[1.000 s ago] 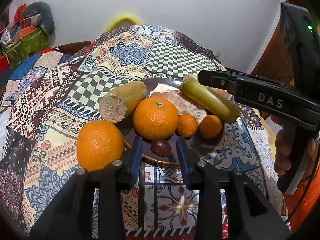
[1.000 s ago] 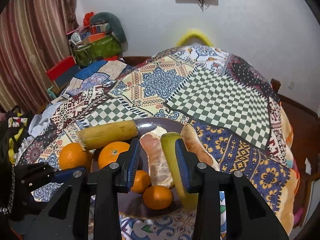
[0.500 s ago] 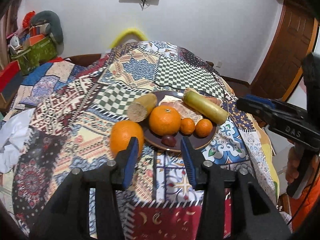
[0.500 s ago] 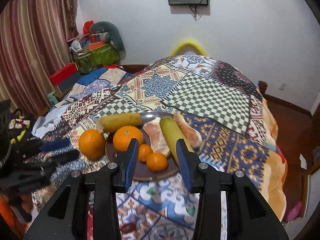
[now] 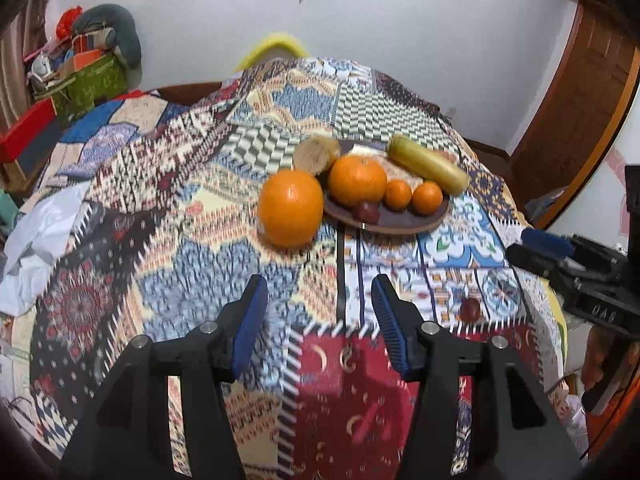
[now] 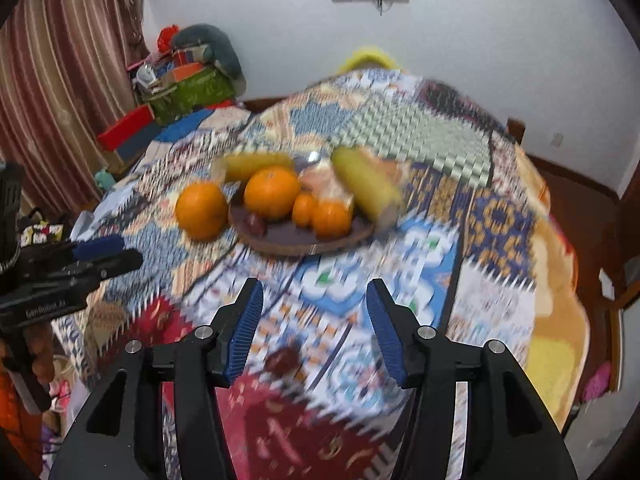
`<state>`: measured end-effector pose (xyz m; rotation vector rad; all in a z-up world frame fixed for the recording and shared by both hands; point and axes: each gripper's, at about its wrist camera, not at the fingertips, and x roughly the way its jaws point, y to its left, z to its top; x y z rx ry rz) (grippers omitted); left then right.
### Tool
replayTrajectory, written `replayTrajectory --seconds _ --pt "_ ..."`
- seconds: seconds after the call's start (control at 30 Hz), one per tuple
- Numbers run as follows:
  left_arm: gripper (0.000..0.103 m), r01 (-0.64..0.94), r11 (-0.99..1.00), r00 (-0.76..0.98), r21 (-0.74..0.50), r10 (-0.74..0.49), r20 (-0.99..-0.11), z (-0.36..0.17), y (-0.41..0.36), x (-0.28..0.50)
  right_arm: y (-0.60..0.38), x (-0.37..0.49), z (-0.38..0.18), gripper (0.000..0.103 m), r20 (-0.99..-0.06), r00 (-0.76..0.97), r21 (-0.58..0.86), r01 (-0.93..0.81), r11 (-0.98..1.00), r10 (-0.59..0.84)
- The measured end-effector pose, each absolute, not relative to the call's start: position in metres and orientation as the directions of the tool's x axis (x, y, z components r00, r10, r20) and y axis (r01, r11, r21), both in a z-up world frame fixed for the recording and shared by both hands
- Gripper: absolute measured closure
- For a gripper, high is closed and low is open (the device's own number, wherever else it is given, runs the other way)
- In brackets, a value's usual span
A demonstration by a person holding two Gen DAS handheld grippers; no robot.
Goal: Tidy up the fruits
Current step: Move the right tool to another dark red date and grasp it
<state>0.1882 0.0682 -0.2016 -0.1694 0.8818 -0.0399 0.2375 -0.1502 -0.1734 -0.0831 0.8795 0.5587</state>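
Both grippers, left (image 5: 318, 318) and right (image 6: 314, 320), hang empty, fingers opening. Next, probably: big orange (image 5: 290, 208) beside the plate (image 5: 400, 222), or the blurry small dark fruit (image 6: 283, 360).

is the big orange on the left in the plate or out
Out. The big orange sits on the tablecloth beside the plate.

On the patchwork cloth (image 5: 168, 240) sits the plate (image 5: 404, 222), holding a big orange (image 5: 357, 180), two small ones at its three o'clock, a cob (image 5: 428, 164) behind. Loose orange (image 5: 290, 208) just off the plate's nine o'clock. A small dark fruit (image 5: 469, 308) lies well apart at five o'clock.
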Motion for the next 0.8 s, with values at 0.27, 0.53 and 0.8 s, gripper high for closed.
replayTrajectory --seconds 0.27,0.53,0.8 --pt "0.049 -0.019 0.986 0.584 -0.168 -0.125 -0.802 -0.223 0.058 0.175 -0.142 0.223 -0.211 0.055 -0.807 0.388 0.22 -0.503 0.836 0.446" --pt "0.049 -0.035 0.984 0.566 -0.177 -0.127 -0.815 -0.233 0.061 0.178 -0.14 0.222 -0.221 0.081 -0.817 0.368 0.23 -0.496 0.837 0.443" --pt "0.049 -0.052 0.983 0.573 -0.178 -0.117 -0.811 -0.233 0.069 0.192 -0.137 0.22 -0.215 0.083 -0.806 0.403 0.195 -0.512 0.837 0.434"
